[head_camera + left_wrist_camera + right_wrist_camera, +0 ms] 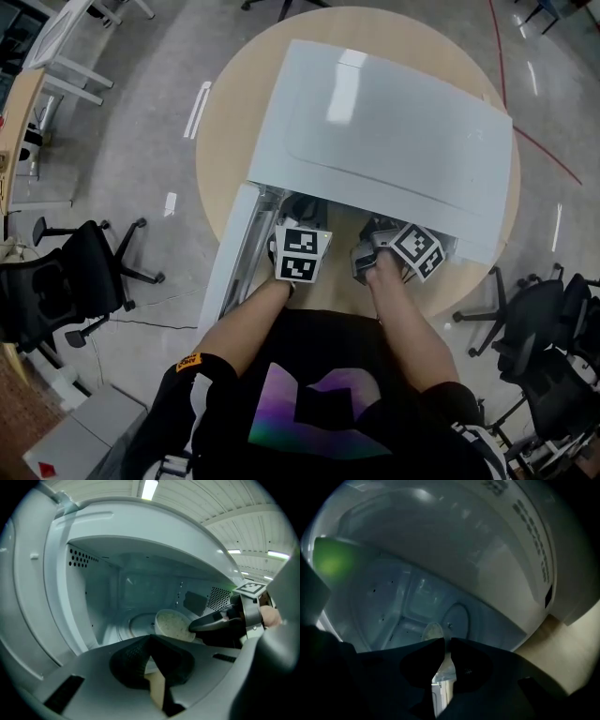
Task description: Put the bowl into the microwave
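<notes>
Table (223, 141), microwave (394, 150) open: right gripper (446, 641) pinches stiff, probably light, chippable bowl (173, 624) by rim; left gripper (151, 638) clenched empty.

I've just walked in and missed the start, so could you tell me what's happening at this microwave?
A person is working two handheld grippers at the open microwave on a round table. The right gripper is clamped on the rim of the bowl, holding it tilted inside the cavity over the turntable. The left gripper is shut and empty, at the opening. The bowl is not yet released.
</notes>
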### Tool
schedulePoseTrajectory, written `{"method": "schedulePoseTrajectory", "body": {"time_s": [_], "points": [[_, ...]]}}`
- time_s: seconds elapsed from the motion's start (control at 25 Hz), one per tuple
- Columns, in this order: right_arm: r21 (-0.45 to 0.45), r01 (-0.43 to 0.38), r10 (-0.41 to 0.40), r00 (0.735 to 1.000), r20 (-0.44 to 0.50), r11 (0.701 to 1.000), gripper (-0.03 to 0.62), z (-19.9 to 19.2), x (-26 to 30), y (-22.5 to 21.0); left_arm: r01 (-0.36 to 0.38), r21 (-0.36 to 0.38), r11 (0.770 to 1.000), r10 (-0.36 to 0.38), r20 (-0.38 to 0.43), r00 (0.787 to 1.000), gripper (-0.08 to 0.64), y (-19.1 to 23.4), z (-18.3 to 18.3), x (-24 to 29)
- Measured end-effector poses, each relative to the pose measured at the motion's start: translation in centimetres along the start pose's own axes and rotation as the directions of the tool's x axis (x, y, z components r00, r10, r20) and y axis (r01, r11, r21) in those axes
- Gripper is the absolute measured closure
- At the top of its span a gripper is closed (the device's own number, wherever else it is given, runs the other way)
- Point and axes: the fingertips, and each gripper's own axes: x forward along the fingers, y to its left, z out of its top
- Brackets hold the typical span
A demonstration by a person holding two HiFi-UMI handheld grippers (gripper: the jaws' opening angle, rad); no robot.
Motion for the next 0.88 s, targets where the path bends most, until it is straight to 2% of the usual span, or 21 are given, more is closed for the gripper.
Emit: {"method": "schedulePoseTrajectory", "body": {"time_s": [0.32, 0.56, 0.88], "points": [[-0.015, 0.013, -0.013, 1.0, 0.015, 1.0, 0.537, 0.3, 0.9, -0.4, 0.001, -0.005, 1.0, -0.001, 0.002, 1.0, 0.514, 0.0, 0.5, 0.7], [-0.018, -0.013, 0.014, 0.998, 0.067, 1.0, 0.535, 1.0, 1.0, 0.2, 0.0, -0.005, 1.0, 0.0, 0.001, 1.0, 0.514, -0.1, 0.5, 0.4], [-0.056, -0.014, 0.019, 0.996, 0.088, 0.998, 0.535, 1.4, 0.4, 0.6, 0.008, -0.006, 1.0, -0.008, 0.017, 1.0, 0.514, -0.5, 1.0, -0.6]]}}
